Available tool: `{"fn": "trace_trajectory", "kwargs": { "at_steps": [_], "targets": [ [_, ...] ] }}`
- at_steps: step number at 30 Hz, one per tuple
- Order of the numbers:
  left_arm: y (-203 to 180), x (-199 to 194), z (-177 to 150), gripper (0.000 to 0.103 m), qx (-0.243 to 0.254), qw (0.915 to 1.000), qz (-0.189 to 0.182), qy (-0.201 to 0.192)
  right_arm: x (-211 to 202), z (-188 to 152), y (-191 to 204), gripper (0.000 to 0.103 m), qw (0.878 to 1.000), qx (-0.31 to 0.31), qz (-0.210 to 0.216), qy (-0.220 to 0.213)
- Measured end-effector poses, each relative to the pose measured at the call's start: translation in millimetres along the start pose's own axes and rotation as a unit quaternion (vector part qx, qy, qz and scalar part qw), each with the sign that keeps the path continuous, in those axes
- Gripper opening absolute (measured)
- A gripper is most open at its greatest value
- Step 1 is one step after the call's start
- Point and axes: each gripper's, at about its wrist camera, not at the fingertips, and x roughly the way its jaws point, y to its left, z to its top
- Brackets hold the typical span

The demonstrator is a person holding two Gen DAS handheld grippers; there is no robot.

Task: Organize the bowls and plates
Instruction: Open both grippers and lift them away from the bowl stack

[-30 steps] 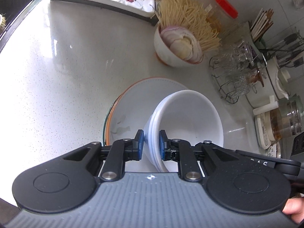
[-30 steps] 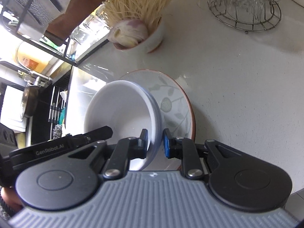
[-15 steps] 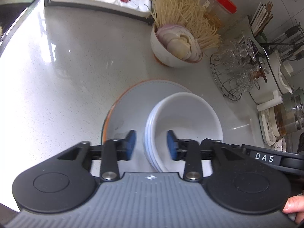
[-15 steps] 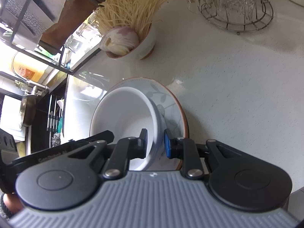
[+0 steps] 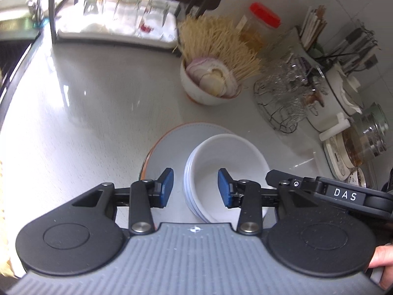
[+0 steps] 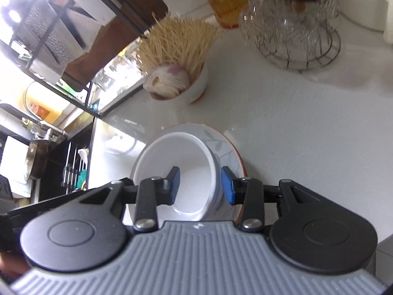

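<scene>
A stack of white bowls (image 5: pixel 228 162) sits on a stack of plates with an orange rim (image 5: pixel 169 145) on the pale counter. My left gripper (image 5: pixel 195 188) is open, its blue pads straddling the near left rim of the bowls without touching. In the right wrist view the bowls (image 6: pixel 176 162) rest on the leaf-patterned plate (image 6: pixel 226 152). My right gripper (image 6: pixel 201 186) is open, its pads either side of the bowls' right rim.
A bowl of sliced onion and dry noodles (image 5: pixel 211 83) stands behind the plates. A wire rack of glasses (image 5: pixel 287 93) and appliances (image 5: pixel 348 147) line the right. A glass rack (image 5: pixel 118 17) stands at the back left. The sink edge (image 6: pixel 49 162) lies far left.
Both grippers let go of the bowl rims: left opened first, then right. The bowls settled flat on the plates. Both grippers drew back and up a little.
</scene>
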Motion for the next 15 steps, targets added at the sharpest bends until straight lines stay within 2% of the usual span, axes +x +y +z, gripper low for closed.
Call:
{"fn": "trace_trajectory", "kwargs": {
  "at_steps": [8, 15],
  "targets": [
    [-11.5, -42.0, -5.2, 0.045, 0.054, 0.9982, -0.013, -0.022, -44.9, -6.7, 20.6, 0.04, 0.997, -0.028, -0.014, -0.077],
    [-33.7, -86.6, -11.0, 0.045, 0.085, 0.9942, -0.014, -0.065, -93.5, -14.6, 29.2, 0.04, 0.988, -0.048, -0.009, -0.145]
  ]
}}
